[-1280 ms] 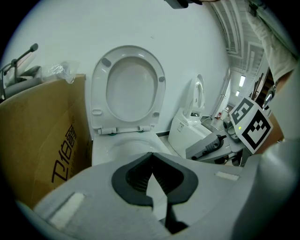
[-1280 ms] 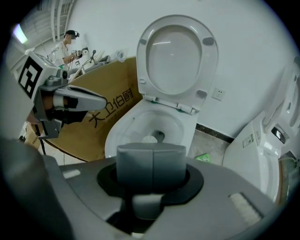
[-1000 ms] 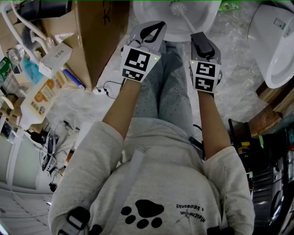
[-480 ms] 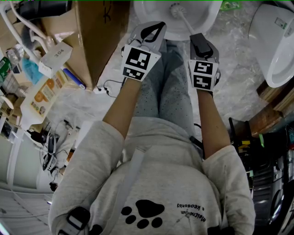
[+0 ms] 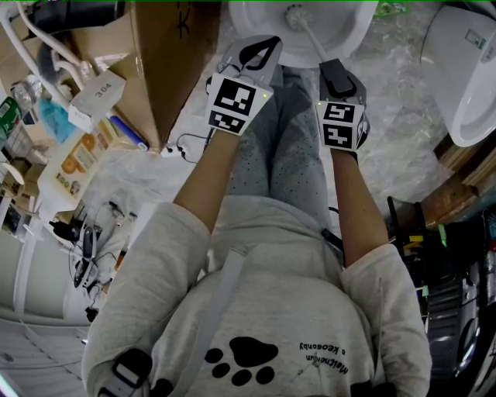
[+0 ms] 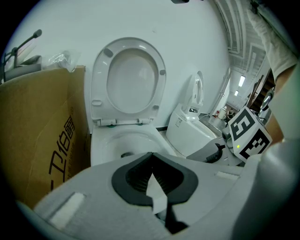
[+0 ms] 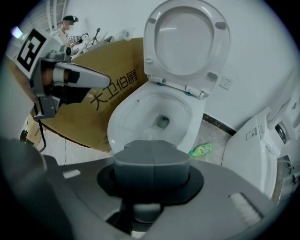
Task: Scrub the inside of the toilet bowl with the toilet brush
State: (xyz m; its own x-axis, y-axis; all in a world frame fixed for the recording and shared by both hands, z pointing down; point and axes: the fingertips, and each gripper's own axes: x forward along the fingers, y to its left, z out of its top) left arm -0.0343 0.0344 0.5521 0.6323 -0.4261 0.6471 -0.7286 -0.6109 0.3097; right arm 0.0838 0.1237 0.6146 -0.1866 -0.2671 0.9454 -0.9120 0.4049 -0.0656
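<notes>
The white toilet bowl (image 5: 355, 35) lies at the top of the head view with its seat and lid (image 6: 129, 79) raised. A toilet brush (image 5: 295, 15) with a white head is inside the bowl, and its thin handle slants back to my right gripper (image 5: 330, 62), which is shut on it. In the right gripper view the bowl (image 7: 140, 117) lies just beyond the closed jaws (image 7: 152, 149), which hide the handle. My left gripper (image 5: 270, 41) hovers at the bowl's near left rim, shut with nothing in it (image 6: 151, 155).
A tall cardboard box (image 5: 163, 54) stands close to the toilet's left side. Another white toilet (image 5: 465, 70) sits to the right, and a green bottle (image 7: 202, 150) lies on the floor between them. Shelves with bottles and cables crowd the left.
My right gripper has edged slightly forward and left, carrying the brush head a little leftward in the bowl. The left gripper has barely moved.
</notes>
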